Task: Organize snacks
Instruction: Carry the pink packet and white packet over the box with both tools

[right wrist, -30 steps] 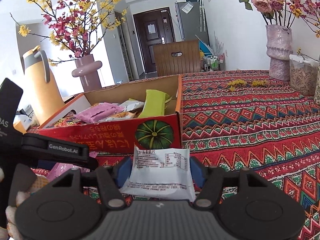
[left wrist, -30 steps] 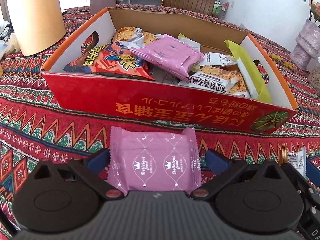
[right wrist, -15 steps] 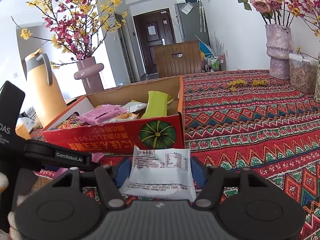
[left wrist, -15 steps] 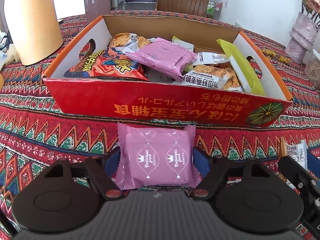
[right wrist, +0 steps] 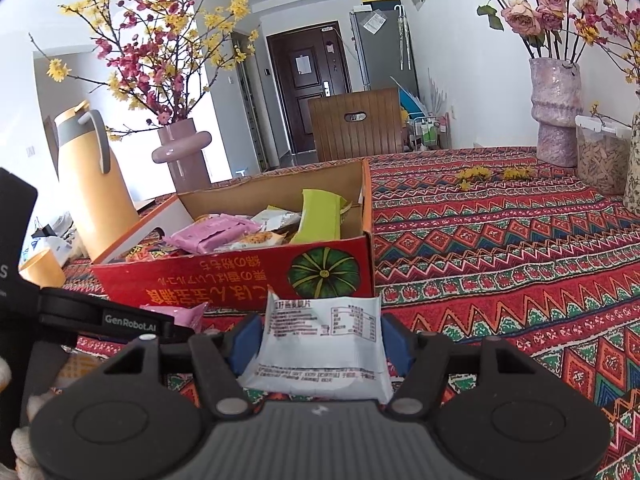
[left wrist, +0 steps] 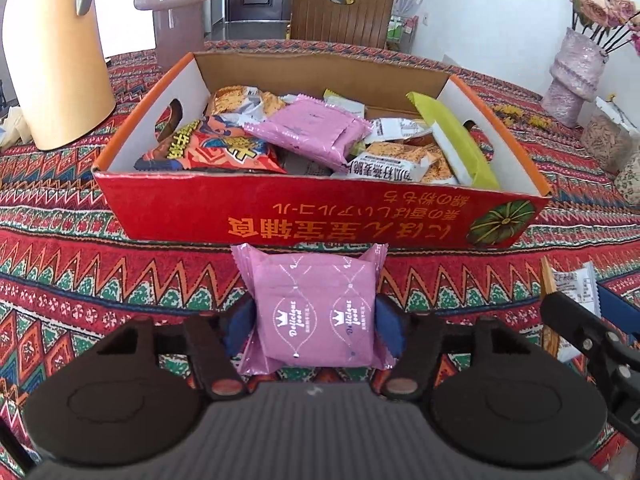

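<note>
A pink snack packet [left wrist: 316,304] sits between the blue pads of my left gripper [left wrist: 314,318]. The jaws are closing and the pads press its sides, so its crimped ends flare up. It is just in front of the red cardboard box [left wrist: 320,216], which holds several snack packets, among them another pink one [left wrist: 312,128] and a green one [left wrist: 456,144]. My right gripper [right wrist: 320,340] is shut on a white snack packet [right wrist: 324,344] with printed text, near the box's front right corner [right wrist: 328,276]. From the left wrist view that white packet [left wrist: 572,284] shows at the right edge.
A yellow thermos jug [left wrist: 52,60] and a pink ring vase [left wrist: 176,20] stand left of the box. A lilac vase [right wrist: 556,112] and a clear lidded container [right wrist: 600,160] stand at the far right. The patterned tablecloth [right wrist: 500,248] lies open to the right of the box.
The left jaws have come in from wide open onto the sides of the pink packet, which now bulges and sits a little higher. The right gripper still holds the white packet, unmoved.
</note>
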Motion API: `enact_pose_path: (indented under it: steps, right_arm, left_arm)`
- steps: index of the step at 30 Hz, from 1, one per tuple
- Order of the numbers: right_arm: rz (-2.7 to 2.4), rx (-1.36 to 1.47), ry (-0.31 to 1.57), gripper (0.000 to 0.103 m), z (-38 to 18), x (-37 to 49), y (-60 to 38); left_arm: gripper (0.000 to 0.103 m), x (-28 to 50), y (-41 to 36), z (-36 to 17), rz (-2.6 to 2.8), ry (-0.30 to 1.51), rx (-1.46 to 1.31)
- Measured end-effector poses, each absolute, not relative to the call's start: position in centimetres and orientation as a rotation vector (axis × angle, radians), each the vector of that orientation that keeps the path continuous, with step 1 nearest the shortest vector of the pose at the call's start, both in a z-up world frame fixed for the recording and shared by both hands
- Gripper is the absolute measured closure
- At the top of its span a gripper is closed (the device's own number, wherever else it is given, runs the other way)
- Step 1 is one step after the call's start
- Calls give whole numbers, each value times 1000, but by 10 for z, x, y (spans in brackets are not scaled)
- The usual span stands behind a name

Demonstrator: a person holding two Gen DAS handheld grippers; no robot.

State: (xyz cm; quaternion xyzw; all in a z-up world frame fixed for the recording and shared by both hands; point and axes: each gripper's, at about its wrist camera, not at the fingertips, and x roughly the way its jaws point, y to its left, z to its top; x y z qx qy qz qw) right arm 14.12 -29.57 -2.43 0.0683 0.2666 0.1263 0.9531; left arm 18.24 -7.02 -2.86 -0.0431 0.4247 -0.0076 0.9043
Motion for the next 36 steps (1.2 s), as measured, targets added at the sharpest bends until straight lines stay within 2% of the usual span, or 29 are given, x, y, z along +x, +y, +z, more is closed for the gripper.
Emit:
enact_pose_path:
  steps: [14, 36]
  right_arm:
    - [284, 121, 467, 38, 2, 152, -279]
    - [331, 75, 402, 38, 34, 237, -228]
  left_arm:
    - [38, 159, -52, 27, -59, 668, -93]
    - [38, 232, -20, 54, 11, 544, -112]
